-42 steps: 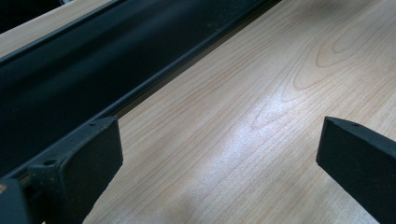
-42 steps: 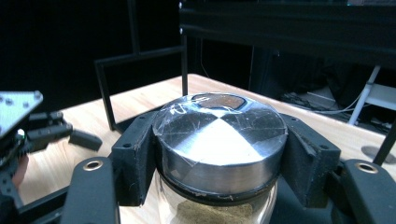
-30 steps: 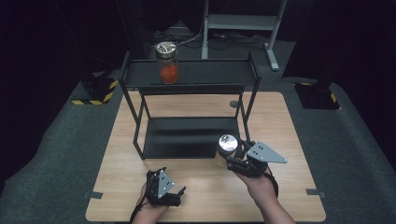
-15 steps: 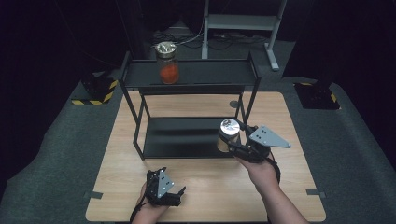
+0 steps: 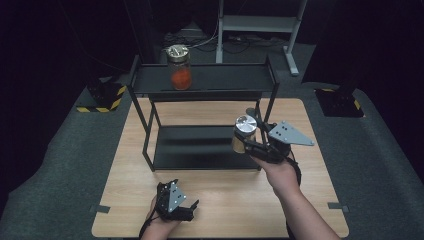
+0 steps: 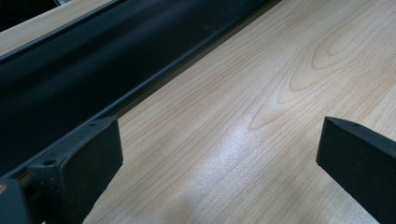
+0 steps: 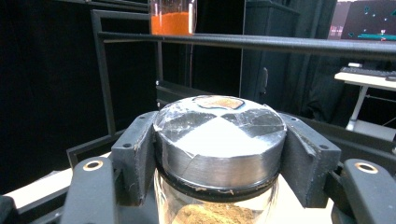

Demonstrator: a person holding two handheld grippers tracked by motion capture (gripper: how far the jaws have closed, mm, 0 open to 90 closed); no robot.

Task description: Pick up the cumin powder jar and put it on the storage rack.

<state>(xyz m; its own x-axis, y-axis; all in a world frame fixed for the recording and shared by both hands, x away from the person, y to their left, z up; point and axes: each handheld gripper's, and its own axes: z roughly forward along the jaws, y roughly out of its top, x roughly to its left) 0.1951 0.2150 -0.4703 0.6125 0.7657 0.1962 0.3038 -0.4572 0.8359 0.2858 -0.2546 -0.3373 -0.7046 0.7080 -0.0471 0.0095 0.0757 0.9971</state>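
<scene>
A glass jar with a silver lid (image 5: 245, 132) and brown powder hangs in the air at the right front of the black two-shelf rack (image 5: 205, 80). My right gripper (image 5: 250, 142) is shut on it; in the right gripper view both jaws clamp the jar (image 7: 219, 154) just below its lid. A second jar with orange powder (image 5: 179, 67) stands on the rack's top shelf, left of centre, and its base (image 7: 172, 17) is at the top of the right gripper view. My left gripper (image 5: 187, 210) rests on the table near the front edge, open and with nothing between its jaws (image 6: 219, 158).
The rack's lower shelf (image 5: 200, 145) lies bare behind the held jar. The wooden table (image 5: 225, 200) extends in front of the rack. Dark floor with yellow-black striped blocks (image 5: 102, 97) surrounds the table, and a metal stand (image 5: 260, 25) is behind it.
My right gripper has lifted the silver-lidded jar off the table and carried it up toward the rack. The left gripper has stayed where it was.
</scene>
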